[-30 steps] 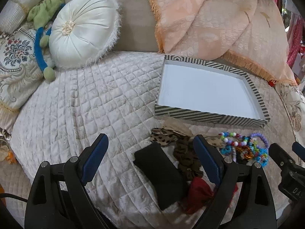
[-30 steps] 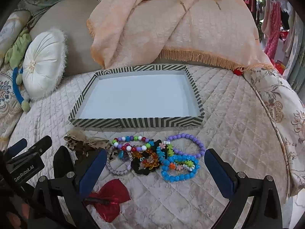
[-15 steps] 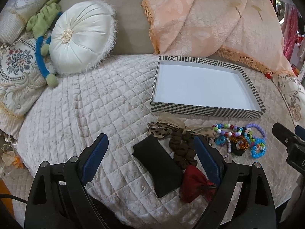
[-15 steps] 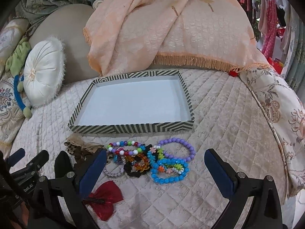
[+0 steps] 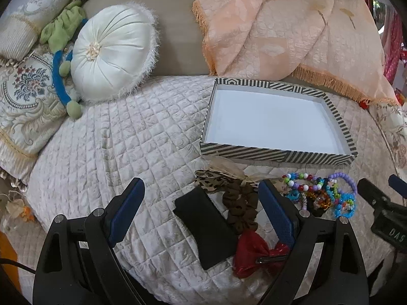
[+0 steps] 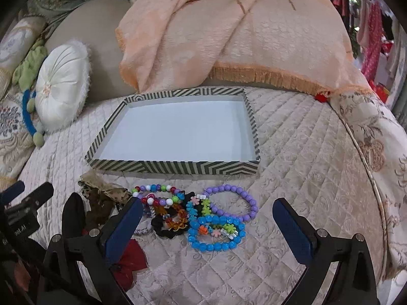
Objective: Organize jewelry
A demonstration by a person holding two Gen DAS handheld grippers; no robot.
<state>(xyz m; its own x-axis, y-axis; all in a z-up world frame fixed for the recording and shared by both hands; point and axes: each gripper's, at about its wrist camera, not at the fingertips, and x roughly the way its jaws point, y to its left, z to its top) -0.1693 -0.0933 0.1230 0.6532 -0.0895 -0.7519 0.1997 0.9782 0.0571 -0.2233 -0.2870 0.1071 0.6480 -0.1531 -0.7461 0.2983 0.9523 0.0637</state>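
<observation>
A striped box [image 5: 277, 153] [image 6: 175, 164] with a white, empty inside lies on the quilted bed. In front of it is a pile of bead bracelets [image 6: 216, 218] [image 5: 320, 195]: a purple one [image 6: 236, 200], a blue one [image 6: 216, 239], multicoloured ones. Left of them lie a brown scrunchie [image 5: 240, 207], a leopard-print bow [image 5: 211, 180], a black pouch [image 5: 206, 223] and a red bow clip [image 5: 257, 254]. My left gripper [image 5: 201, 203] is open above the pouch and scrunchie. My right gripper [image 6: 207, 219] is open above the bracelets. Both hold nothing.
A round white cushion [image 5: 112, 53] and patterned pillows [image 5: 23, 96] lie at the left. A peach fringed throw [image 6: 229, 30] is draped behind the box. The bed's edge curves down on the right [image 6: 368, 178].
Both grippers have pulled back and up from the bed, so the box and the jewelry look farther away. Both stay open. Nothing on the bed has moved.
</observation>
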